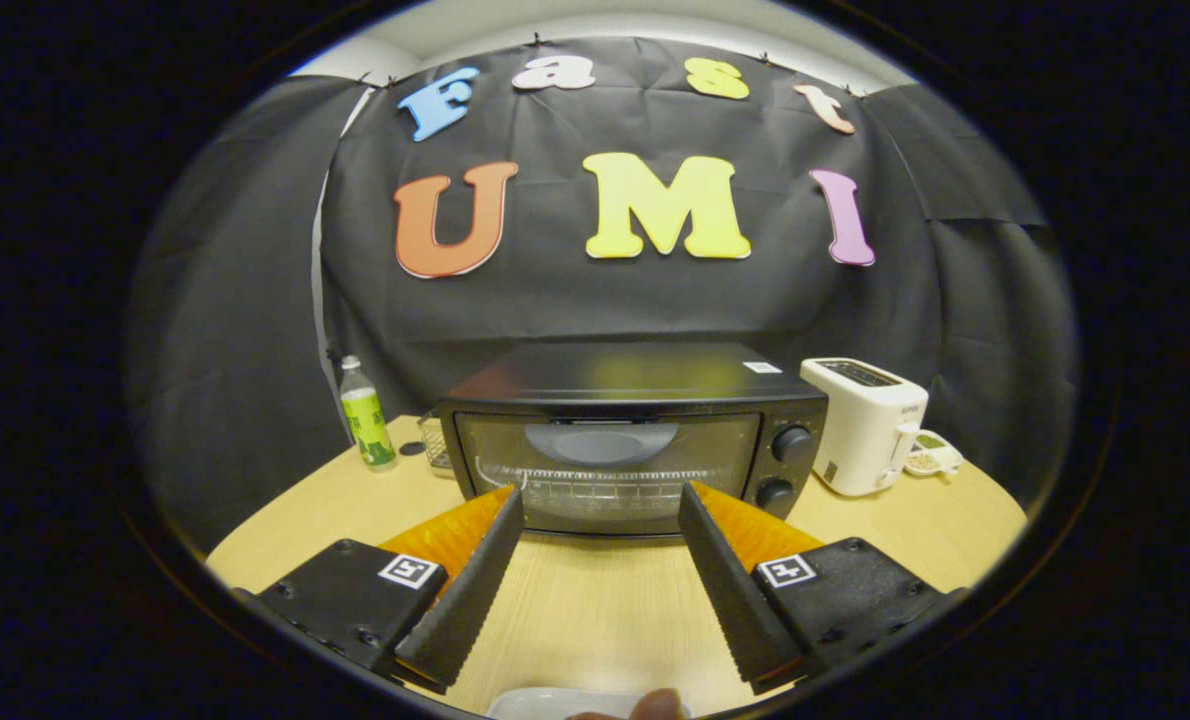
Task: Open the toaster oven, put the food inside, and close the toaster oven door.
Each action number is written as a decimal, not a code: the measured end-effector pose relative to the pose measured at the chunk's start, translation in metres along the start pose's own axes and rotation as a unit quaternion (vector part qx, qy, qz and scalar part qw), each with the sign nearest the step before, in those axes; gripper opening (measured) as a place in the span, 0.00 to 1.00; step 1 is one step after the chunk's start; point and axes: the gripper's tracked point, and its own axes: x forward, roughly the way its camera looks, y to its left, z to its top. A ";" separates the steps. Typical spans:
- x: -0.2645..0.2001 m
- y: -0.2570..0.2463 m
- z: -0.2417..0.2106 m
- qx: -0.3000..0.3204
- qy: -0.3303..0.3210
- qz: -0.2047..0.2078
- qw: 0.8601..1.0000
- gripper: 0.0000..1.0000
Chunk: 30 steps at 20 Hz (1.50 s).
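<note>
Gripper view: toaster oven point(633, 440) standing on the wooden table point(575, 610), just beyond the fingertips, door shut flat against the front; glass pane showing a wire rack inside, nothing clearly readable on that rack through the reflections; 2 knobs stacked at the oven's right end. Gripper point(600, 510) hovering above the table, its 2 fingers spread wide, pinching nothing, bare table between them; tips level with the lower edge of the door but short of touching it.

Near the bottom, behind the fingers, a pale tray or dish rim point(555, 703) with a rounded brownish bit point(658, 705) beside it; too cut off to name, possibly the food, possibly a fingertip; cannot tell.

Progress: shut door fits 2 stages alike, an oven waiting to be opened with food outside, or an oven closed again with food within; not settled by this view; no food seen in the fingers.

Orientation: oven front facing straight toward the gripper; long axis running left to right across the table, square to the line of the fingers; door hinge side not readable from here.

Around it: green-labelled bottle point(366, 414) and a small wire basket point(436, 443) to the left of the oven; white slot toaster point(863, 424) to the right, a small dish point(931, 458) just beside that.
</note>
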 end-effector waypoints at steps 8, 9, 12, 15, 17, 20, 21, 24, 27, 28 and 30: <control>-0.080 -0.009 0.069 0.006 -0.073 0.002 0.997 1.00; -0.093 -0.013 0.078 0.005 -0.082 -0.005 0.997 1.00; -0.138 -0.020 0.100 -0.004 -0.096 -0.012 0.995 1.00; -0.185 -0.024 0.115 -0.021 -0.108 -0.014 0.994 1.00; -0.211 -0.021 0.116 -0.029 -0.111 -0.005 0.993 1.00; -0.248 -0.023 0.104 -0.030 -0.114 0.000 0.993 1.00; -0.258 -0.024 0.098 -0.028 -0.114 0.002 0.993 1.00; -0.281 -0.023 0.082 -0.025 -0.103 0.007 0.994 1.00; -0.295 -0.017 0.068 -0.028 -0.090 0.017 0.995 1.00; -0.297 -0.018 0.067 -0.030 -0.089 0.016 0.995 1.00; -0.298 -0.019 0.064 -0.026 -0.087 0.015 0.996 1.00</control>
